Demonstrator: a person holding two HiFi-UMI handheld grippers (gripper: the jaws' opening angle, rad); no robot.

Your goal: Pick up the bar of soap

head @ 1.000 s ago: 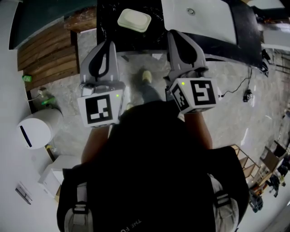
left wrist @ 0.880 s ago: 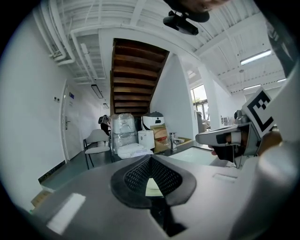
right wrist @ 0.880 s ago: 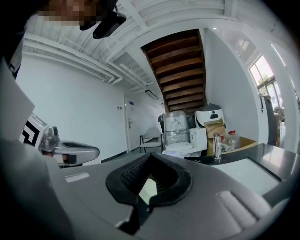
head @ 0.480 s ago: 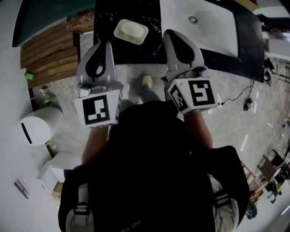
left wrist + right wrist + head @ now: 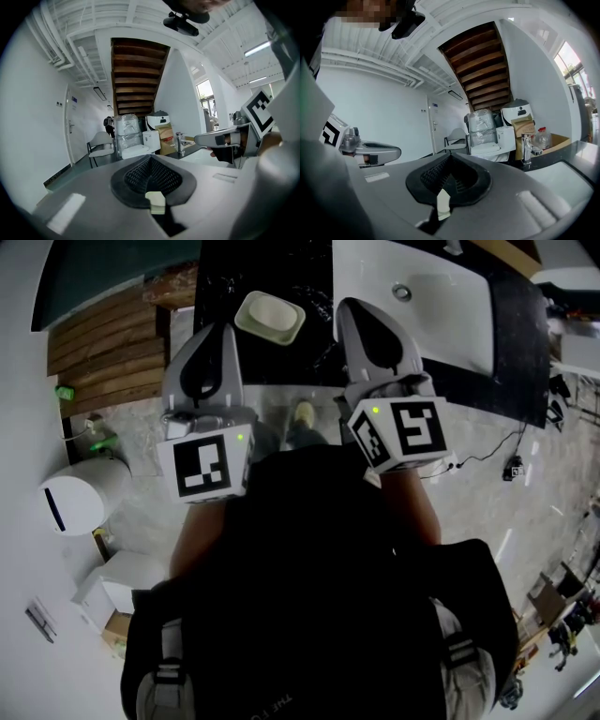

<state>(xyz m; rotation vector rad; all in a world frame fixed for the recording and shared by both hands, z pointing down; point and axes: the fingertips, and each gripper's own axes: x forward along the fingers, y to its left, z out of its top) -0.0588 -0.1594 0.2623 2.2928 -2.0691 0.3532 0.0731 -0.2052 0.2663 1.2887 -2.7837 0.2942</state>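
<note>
While the right gripper [image 5: 356, 310] hangs closed, soap [image 5: 270, 316] lies in its dish [image 5: 241, 319].

1x soap bar [image 5: 271, 315], 1x dish [image 5: 243, 320], 1x sink [image 5: 450, 324]

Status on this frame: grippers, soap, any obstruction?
Left gripper shut, empty. Right gripper shut, empty. Bar of soap in its soap dish on the black counter, between both grippers, untouched. Nothing blocking it.

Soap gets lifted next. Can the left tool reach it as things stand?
Probably yes: the soap lies uncovered in its dish just ahead of the left tool, nothing between them; its shut jaws must open first.
</note>
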